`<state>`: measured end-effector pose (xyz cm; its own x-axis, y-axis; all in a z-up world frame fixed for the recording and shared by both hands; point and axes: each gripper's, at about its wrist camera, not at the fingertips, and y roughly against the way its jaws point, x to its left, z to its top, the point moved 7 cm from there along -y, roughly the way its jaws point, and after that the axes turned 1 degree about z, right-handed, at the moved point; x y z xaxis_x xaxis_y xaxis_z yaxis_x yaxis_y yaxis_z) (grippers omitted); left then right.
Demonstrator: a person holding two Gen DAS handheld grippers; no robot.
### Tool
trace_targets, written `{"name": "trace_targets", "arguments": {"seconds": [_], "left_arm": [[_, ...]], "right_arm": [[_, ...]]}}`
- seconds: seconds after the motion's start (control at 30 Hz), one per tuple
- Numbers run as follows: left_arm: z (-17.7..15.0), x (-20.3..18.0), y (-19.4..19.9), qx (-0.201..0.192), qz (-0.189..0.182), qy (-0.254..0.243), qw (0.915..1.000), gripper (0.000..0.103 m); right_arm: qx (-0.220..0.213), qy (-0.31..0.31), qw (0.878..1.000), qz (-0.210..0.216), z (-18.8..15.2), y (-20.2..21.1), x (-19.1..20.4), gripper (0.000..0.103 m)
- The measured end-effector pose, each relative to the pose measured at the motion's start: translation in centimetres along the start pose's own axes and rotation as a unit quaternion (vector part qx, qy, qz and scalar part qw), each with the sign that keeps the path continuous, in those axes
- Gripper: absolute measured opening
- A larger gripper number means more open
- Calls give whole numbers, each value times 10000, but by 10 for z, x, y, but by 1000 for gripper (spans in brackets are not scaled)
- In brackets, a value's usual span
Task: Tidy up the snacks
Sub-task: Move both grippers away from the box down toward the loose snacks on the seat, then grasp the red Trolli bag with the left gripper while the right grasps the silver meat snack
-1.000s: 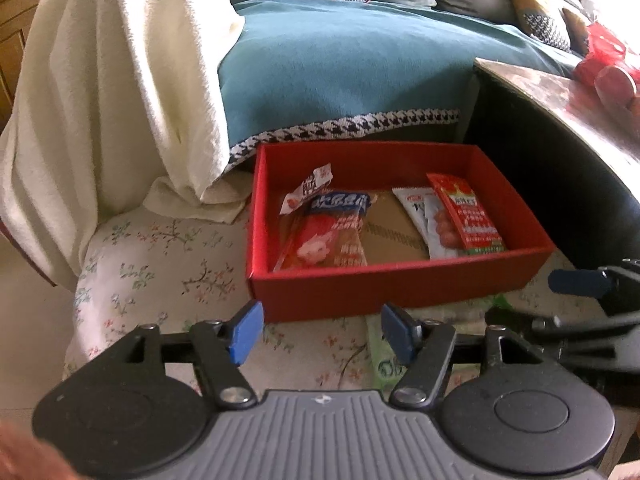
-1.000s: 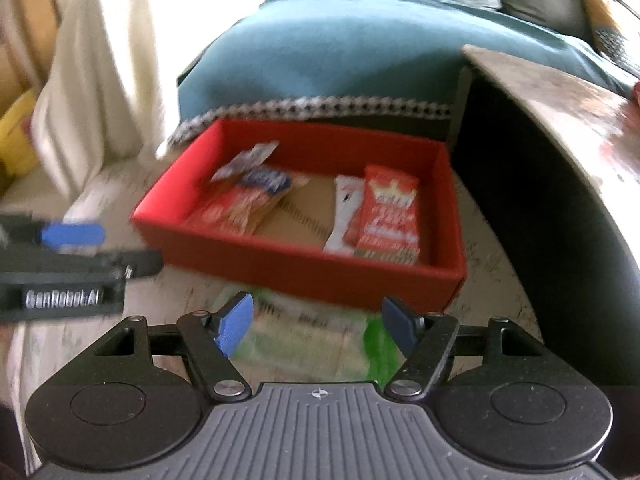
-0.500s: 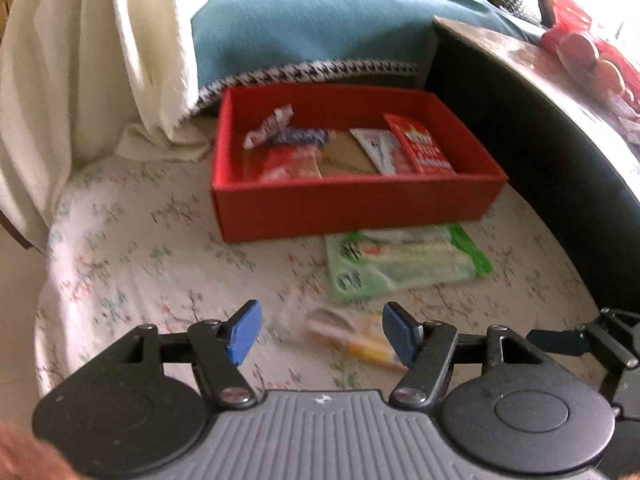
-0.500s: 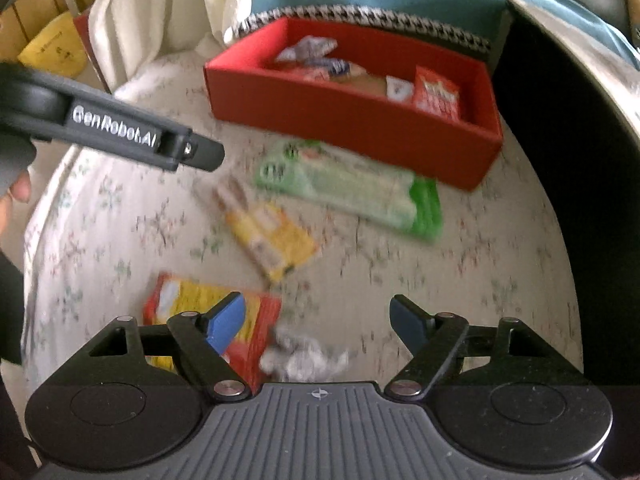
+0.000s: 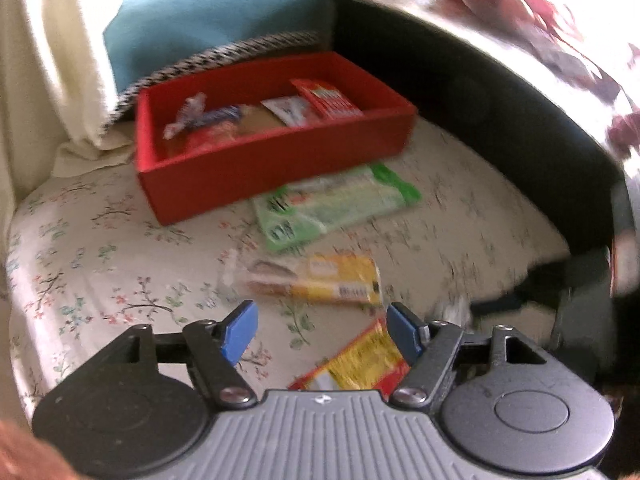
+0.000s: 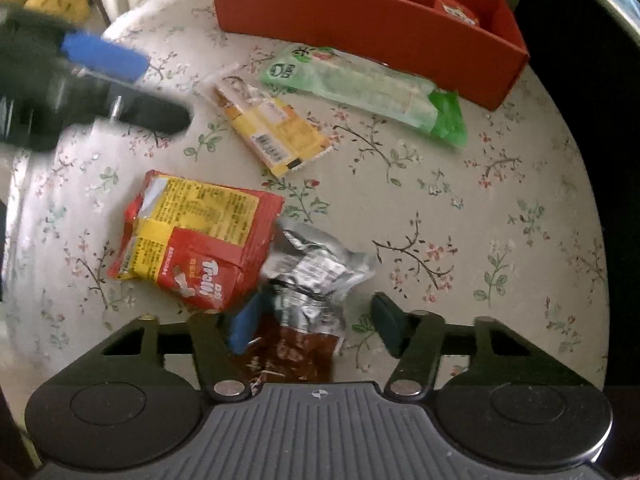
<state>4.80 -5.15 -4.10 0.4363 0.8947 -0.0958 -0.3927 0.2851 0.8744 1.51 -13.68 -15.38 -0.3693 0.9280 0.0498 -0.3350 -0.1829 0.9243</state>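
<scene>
A red box [image 5: 280, 160] [image 6: 360, 20] holding several snack packets stands at the far side of the floral cushion. In front of it lie a green packet [image 5: 332, 204] [image 6: 360, 84], a yellow packet [image 5: 316, 280] [image 6: 272, 124], a red and yellow Trolli bag [image 6: 192, 240] [image 5: 360, 364] and a silver and brown packet [image 6: 308, 292]. My left gripper [image 5: 320, 336] is open above the Trolli bag's edge. My right gripper [image 6: 316, 324] is open, its fingers on either side of the silver packet. The left gripper also shows blurred in the right wrist view [image 6: 80, 80].
A dark table [image 5: 500, 92] with red items on it rises along the right. A teal sofa cushion [image 5: 216, 8] and a cream blanket [image 5: 48, 60] lie behind the box. The floral cushion [image 6: 500, 220] drops off at its rounded edges.
Both grippers have pulled back from the red box toward the near side. The loose packets have come into view, and the silver packet now lies between the right fingers.
</scene>
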Motion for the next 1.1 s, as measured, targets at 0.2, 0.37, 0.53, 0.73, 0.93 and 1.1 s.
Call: {"name": "trace_targets", "arguments": {"seconds": [0.2, 0.37, 0.53, 0.73, 0.93, 1.1], "left_arm": [[-21, -25, -24, 505, -114, -822, 9953, 64], [-34, -43, -43, 849, -194, -1500, 9848, 65], [-35, -47, -56, 959, -265, -1762, 9793, 79], [-51, -69, -53, 1037, -510, -2438, 9629, 80], [-74, -85, -46, 1026, -201, -3206, 9414, 86], [-83, -82, -40, 1077, -93, -3528, 9294, 86]], "right_arm": [[15, -76, 10000, 60, 0, 1, -23, 52], [-1, -85, 10000, 14, 0, -3, -35, 68], [-28, -79, 9999, 102, 0, -4, -38, 76], [-53, -174, 9996, 207, 0, -4, -40, 78], [-24, -53, 9999, 94, 0, -5, -36, 78], [-2, 36, 10000, 32, 1, -7, -33, 81]]}}
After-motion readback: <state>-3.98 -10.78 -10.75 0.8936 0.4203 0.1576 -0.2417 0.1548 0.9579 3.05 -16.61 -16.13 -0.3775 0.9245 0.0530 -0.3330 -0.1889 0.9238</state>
